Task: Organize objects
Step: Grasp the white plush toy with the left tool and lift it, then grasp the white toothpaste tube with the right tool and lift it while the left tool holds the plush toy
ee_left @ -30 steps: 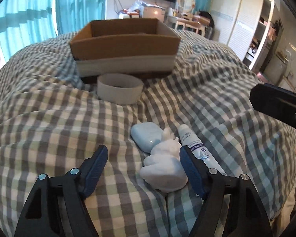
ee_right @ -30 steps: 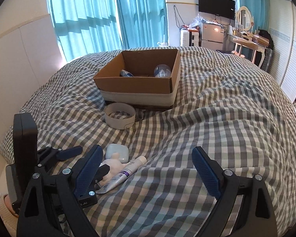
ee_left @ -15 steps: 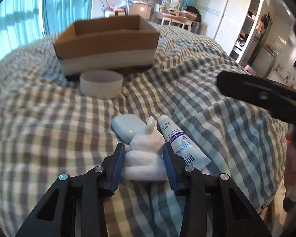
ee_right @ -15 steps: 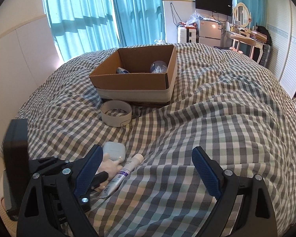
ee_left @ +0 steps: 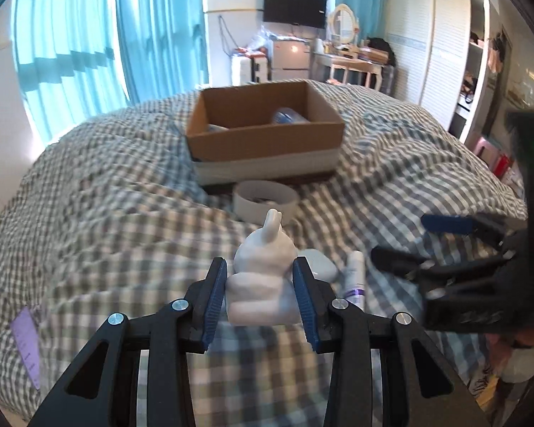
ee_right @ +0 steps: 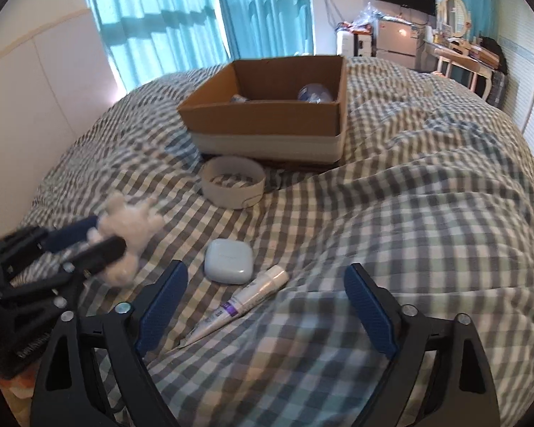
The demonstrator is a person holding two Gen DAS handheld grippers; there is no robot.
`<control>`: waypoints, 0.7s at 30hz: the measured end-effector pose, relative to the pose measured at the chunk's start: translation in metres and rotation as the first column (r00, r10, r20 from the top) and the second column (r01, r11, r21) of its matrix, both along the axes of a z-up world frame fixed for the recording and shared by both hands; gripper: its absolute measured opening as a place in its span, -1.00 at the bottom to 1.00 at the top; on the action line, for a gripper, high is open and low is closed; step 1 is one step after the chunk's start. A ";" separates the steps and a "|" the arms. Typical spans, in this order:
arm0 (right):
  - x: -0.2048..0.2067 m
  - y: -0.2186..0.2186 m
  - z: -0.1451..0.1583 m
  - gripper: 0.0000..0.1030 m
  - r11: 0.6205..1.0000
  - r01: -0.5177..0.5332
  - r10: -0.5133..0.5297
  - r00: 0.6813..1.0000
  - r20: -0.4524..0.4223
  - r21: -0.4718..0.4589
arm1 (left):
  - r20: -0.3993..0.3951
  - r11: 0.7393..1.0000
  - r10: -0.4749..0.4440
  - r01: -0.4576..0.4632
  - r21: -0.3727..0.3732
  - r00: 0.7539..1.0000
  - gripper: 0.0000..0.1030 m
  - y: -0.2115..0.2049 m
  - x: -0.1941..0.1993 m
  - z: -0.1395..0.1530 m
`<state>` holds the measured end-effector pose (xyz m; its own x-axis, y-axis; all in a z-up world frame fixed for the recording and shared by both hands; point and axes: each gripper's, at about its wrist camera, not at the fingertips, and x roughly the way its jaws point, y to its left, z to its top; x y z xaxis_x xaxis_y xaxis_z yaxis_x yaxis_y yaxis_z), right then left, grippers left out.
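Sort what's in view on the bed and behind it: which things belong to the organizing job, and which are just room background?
Part of the job:
- white rabbit figure, clamped in the left gripper
- earbud case
- tube
- white ring
- cardboard box
- right gripper, open

Just background:
- curtains
- TV
- dressing table

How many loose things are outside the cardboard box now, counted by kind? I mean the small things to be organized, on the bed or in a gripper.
White rabbit figure, held in the left gripper: 1
White tape ring: 1
Pale blue earbud case: 1
Tube: 1
Total: 4
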<state>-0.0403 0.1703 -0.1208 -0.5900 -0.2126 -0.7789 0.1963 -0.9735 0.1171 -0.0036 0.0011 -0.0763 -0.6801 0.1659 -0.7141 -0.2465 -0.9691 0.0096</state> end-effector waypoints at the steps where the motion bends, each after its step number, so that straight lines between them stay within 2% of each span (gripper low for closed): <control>1: -0.003 -0.005 -0.006 0.44 1.000 -0.002 0.002 1.000 0.012 0.013 | -0.002 1.000 0.007 -0.007 0.001 1.000 -0.25 -0.002 -0.001 0.001; 3: -0.010 -0.012 -0.017 0.36 1.000 0.002 -0.003 0.999 0.042 0.020 | -0.010 1.000 0.024 -0.024 -0.008 1.000 -0.25 -0.008 -0.001 0.002; 6: -0.017 -0.025 -0.031 0.11 0.999 -0.023 0.020 0.996 0.084 0.044 | -0.021 0.998 0.048 -0.048 -0.037 0.999 -0.25 -0.011 -0.002 -0.002; 9: -0.021 -0.036 -0.048 0.05 0.994 -0.052 0.038 0.989 0.142 0.098 | -0.010 0.999 0.049 -0.049 -0.020 0.999 -0.25 -0.015 -0.005 -0.011; 13: -0.026 -0.040 -0.069 0.04 0.990 -0.064 0.040 0.981 0.192 0.123 | 0.001 0.999 0.050 -0.050 0.015 0.999 -0.25 -0.020 -0.009 -0.024; 15: -0.026 -0.042 -0.072 0.02 0.988 -0.066 0.039 0.981 0.189 0.137 | 0.006 0.998 0.056 -0.056 0.027 0.998 -0.25 -0.022 -0.011 -0.026; 16: -0.025 -0.044 -0.072 -0.09 0.986 -0.069 0.041 0.982 0.182 0.152 | 0.007 0.998 0.054 -0.054 0.032 0.999 -0.25 -0.021 -0.010 -0.027; 21: -0.021 -0.047 -0.073 -0.16 0.979 -0.080 0.049 0.984 0.169 0.185 | 0.040 0.998 0.026 -0.028 0.052 0.999 -0.20 -0.020 -0.013 -0.034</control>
